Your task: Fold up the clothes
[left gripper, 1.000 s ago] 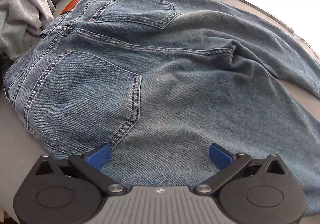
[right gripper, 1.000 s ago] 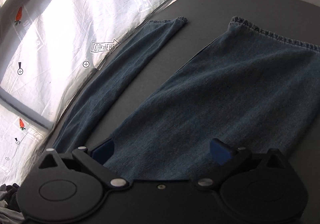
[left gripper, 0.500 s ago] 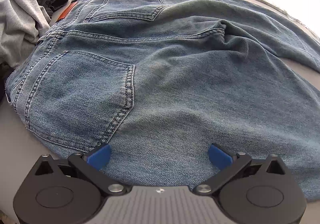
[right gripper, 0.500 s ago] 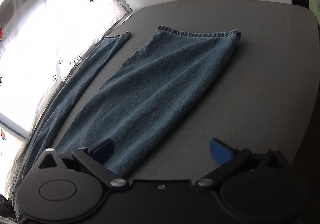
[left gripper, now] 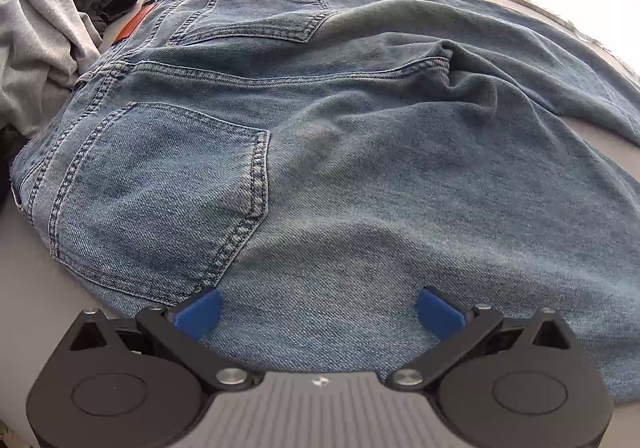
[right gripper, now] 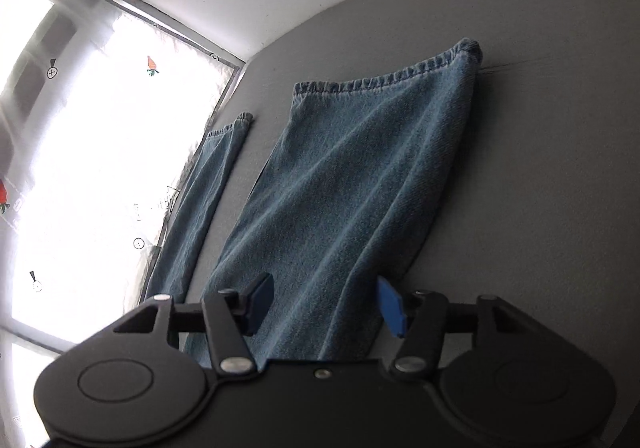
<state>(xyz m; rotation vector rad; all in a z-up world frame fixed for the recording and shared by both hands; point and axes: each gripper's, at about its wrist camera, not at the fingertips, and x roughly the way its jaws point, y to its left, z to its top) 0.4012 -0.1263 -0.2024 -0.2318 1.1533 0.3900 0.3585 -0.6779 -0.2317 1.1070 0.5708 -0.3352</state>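
Blue jeans (left gripper: 340, 151) lie back side up on a grey table (left gripper: 24, 268), both rear pockets and an orange waist patch (left gripper: 134, 21) showing. My left gripper (left gripper: 319, 314) is open just above the seat, below the near pocket. In the right wrist view the near jeans leg (right gripper: 352, 183) runs away to its hem; the other leg (right gripper: 204, 191) lies along the table's left edge. My right gripper (right gripper: 325, 304) is part open, jaws either side of the near leg, not closed on it.
A pile of grey and dark clothes (left gripper: 48, 19) sits at the far left beside the waistband. A bright window with a printed white sheet (right gripper: 92, 151) is beyond the table's left edge. Bare grey table (right gripper: 540, 167) lies right of the leg.
My right gripper has swung round and moved over the near leg, and its jaws have narrowed. My left gripper has drifted a little along the seat and stays open.
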